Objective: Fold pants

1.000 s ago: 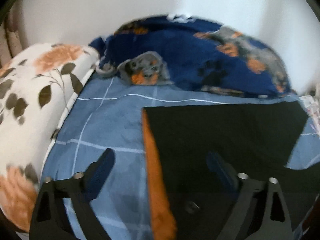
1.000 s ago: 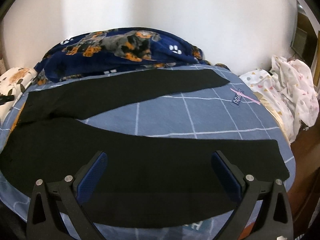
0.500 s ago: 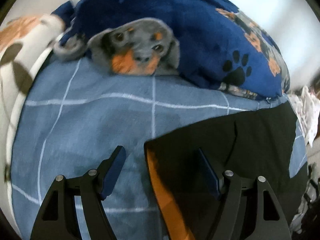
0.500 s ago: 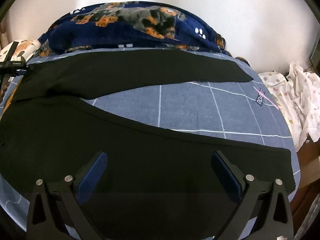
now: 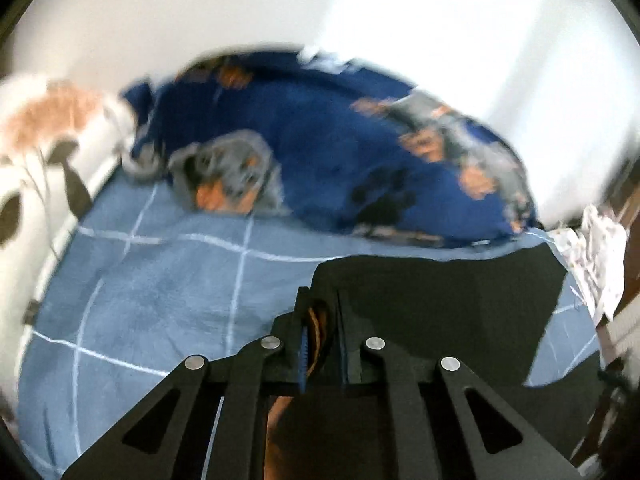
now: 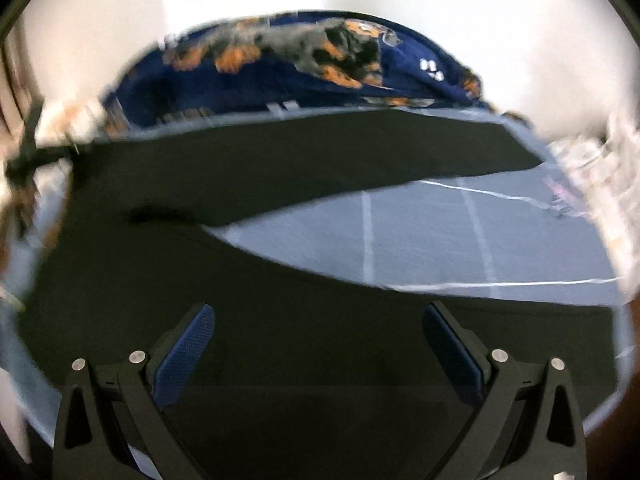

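Observation:
Black pants (image 6: 304, 320) lie spread on the blue checked bed sheet (image 6: 460, 240), their two legs forking toward the right in the right wrist view. In the left wrist view the waistband corner with its orange lining (image 5: 318, 320) is pinched between the jaws of my left gripper (image 5: 320, 300), which is shut on it, and the black cloth (image 5: 440, 304) runs off to the right. My right gripper (image 6: 318, 320) hangs open over the near leg, with only flat cloth showing between its blue pads (image 6: 188, 356). Both views are blurred.
A navy dog-print blanket (image 5: 340, 152) is heaped along the white wall at the back of the bed. A floral pillow (image 5: 36, 152) lies at the left. Pale patterned cloth (image 5: 596, 252) hangs off the bed's right edge, beside dark wood.
My left gripper went from wide open astride the orange-lined waistband edge to shut on it, and its view swung. The right gripper moved over the near leg and stayed open.

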Motion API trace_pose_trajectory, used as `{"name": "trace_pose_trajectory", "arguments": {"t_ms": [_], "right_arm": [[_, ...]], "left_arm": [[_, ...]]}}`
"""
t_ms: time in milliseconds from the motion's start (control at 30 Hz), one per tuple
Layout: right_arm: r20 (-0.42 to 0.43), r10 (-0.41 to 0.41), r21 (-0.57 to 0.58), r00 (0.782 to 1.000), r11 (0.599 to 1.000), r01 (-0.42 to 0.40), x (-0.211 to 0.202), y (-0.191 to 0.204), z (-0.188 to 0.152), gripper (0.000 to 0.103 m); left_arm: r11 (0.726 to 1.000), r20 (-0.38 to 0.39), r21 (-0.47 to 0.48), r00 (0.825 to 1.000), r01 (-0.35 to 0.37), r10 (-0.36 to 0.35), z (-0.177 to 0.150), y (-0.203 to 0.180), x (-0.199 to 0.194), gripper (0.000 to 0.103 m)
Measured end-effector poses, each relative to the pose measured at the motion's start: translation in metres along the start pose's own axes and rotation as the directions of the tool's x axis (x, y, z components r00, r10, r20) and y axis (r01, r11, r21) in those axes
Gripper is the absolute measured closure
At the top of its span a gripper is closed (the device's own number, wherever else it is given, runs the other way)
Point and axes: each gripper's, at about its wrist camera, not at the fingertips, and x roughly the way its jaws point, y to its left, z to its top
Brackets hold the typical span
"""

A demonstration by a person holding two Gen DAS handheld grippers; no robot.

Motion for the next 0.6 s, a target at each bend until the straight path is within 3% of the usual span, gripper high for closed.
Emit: {"name": "trace_pose_trajectory", "arguments": {"t_ms": [100, 133, 233, 300, 400, 467, 600], "right_arm": [[0.028, 0.199, 0.138, 0.980, 0.970, -0.201, 0.003, -0.015, 0.026, 0.000], [0.039, 0.281, 0.203, 0.959, 0.938, -0.283, 0.009, -0.023, 0.037, 0.000], [0.070, 0.388, 0.332, 0.919, 0.860, -0.388, 0.030, -0.037, 0.064, 0.000], [0.084, 0.406, 0.368, 0.910, 0.836, -0.407, 0.043, -0.040, 0.078, 0.008], [0.078, 0.485, 0.427, 0.871, 0.773, -0.469, 0.074, -0.038, 0.103, 0.026], [0.070, 0.531, 0.469, 0.844, 0.729, -0.498, 0.095, -0.034, 0.115, 0.027], [0.063, 0.580, 0.535, 0.812, 0.667, -0.518, 0.136, -0.020, 0.138, 0.027]], "left_arm": [[0.998, 0.056, 0.062, 0.998, 0.018, -0.022, -0.013, -0.027, -0.035, 0.092], [0.997, 0.066, 0.074, 0.997, 0.023, -0.028, -0.018, -0.033, -0.045, 0.092], [0.992, 0.095, 0.124, 0.995, 0.024, -0.036, -0.042, -0.056, -0.071, 0.092], [0.990, 0.101, 0.137, 0.994, 0.021, -0.035, -0.056, -0.066, -0.081, 0.092], [0.991, 0.094, 0.130, 0.994, 0.041, -0.053, -0.078, -0.077, -0.093, 0.092], [0.990, 0.089, 0.131, 0.995, 0.043, -0.055, -0.090, -0.084, -0.099, 0.092], [0.994, 0.083, 0.094, 0.994, 0.060, -0.068, -0.104, -0.089, -0.104, 0.092]]}}
